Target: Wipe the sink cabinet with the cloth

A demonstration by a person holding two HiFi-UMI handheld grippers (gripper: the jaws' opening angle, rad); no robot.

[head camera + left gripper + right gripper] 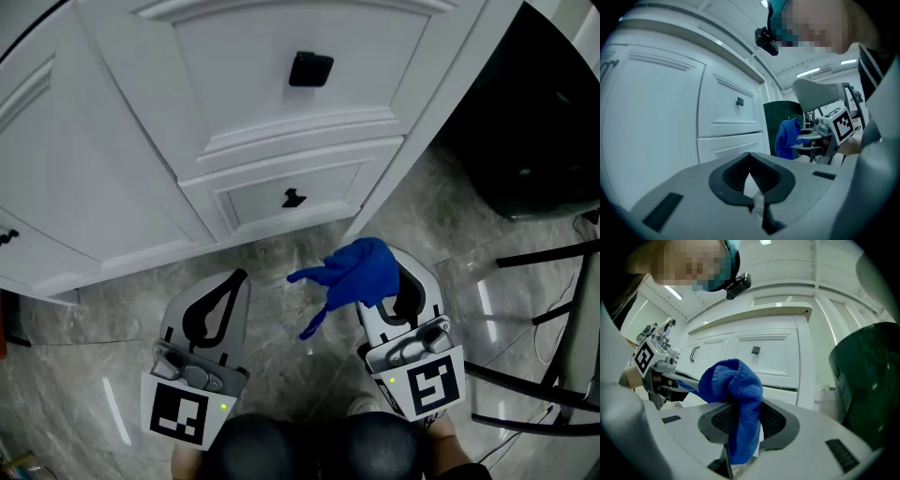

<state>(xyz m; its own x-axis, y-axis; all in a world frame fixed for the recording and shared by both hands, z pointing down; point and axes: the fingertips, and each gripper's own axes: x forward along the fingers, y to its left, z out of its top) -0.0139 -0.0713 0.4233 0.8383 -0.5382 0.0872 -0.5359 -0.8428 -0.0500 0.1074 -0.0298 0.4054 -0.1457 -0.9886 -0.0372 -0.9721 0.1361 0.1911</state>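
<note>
Low in front of the white sink cabinet [141,141], both grippers hovered above a grey marbled floor [281,366]. A bunched blue cloth [356,272] was pinched between the jaws of the right gripper [405,286]. It spilled over their tips, with a loose tail drooping towards the left, and it was near the cabinet's lower drawer [281,187] but not touching it. The left gripper [236,277] had its jaws pressed together at the tips, with nothing between them. A dark green bin [544,122] stood just right of the cabinet.
</note>
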